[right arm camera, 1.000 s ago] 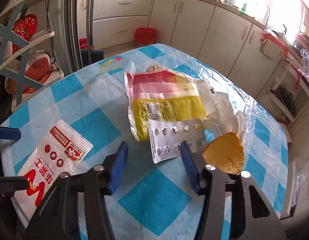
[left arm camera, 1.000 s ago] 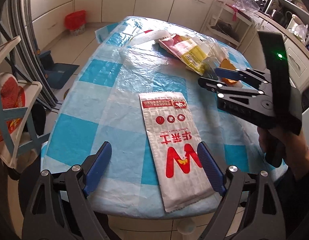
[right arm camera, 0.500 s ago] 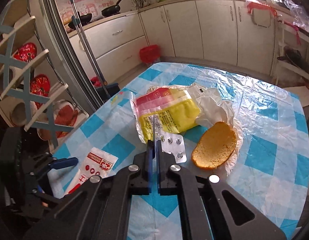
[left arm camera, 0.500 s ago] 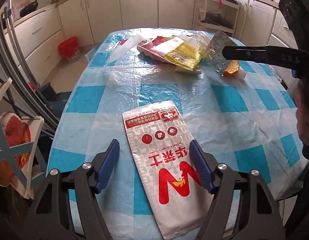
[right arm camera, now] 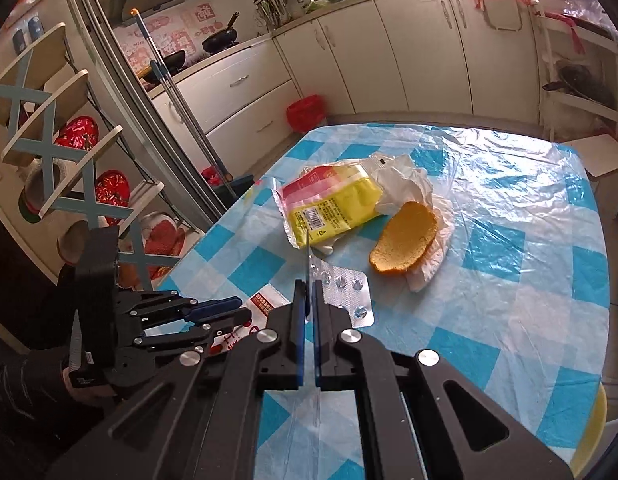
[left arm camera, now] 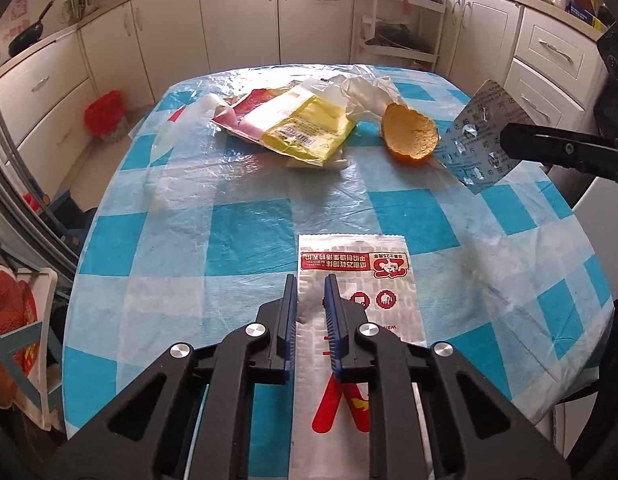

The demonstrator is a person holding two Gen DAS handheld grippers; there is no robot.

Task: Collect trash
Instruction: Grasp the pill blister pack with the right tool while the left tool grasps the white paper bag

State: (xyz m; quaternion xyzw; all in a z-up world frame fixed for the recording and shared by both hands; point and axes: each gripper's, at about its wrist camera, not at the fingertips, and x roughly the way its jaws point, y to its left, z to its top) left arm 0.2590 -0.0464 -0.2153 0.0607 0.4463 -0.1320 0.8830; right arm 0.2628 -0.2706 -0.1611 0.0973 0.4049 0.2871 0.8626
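Observation:
A white paper bag [left arm camera: 373, 280] with red print lies at the near edge of the table. My left gripper [left arm camera: 311, 292] is over it, jaws closing, and a raised fold of the bag is pinched between the pads. In the right wrist view the left gripper [right arm camera: 241, 308] rests on the bag [right arm camera: 269, 300]. My right gripper [right arm camera: 309, 292] is shut on a silver blister pack [right arm camera: 349, 296]. It holds the pack [left arm camera: 477, 140] above the table at the right, where the right gripper [left arm camera: 507, 138] shows edge-on.
A yellow and red wrapper [left arm camera: 297, 128], crumpled white plastic [left arm camera: 365, 92] and an orange-brown piece of food [left arm camera: 409, 136] lie at the far side of the blue checked table [left arm camera: 189, 220]. A red bin [right arm camera: 305, 110] stands on the floor by the cabinets. A shelf rack [right arm camera: 69, 160] stands at the left.
My left jaws have come in from wide open onto the white bag. My right gripper has shut on the blister pack and lifted it off the table.

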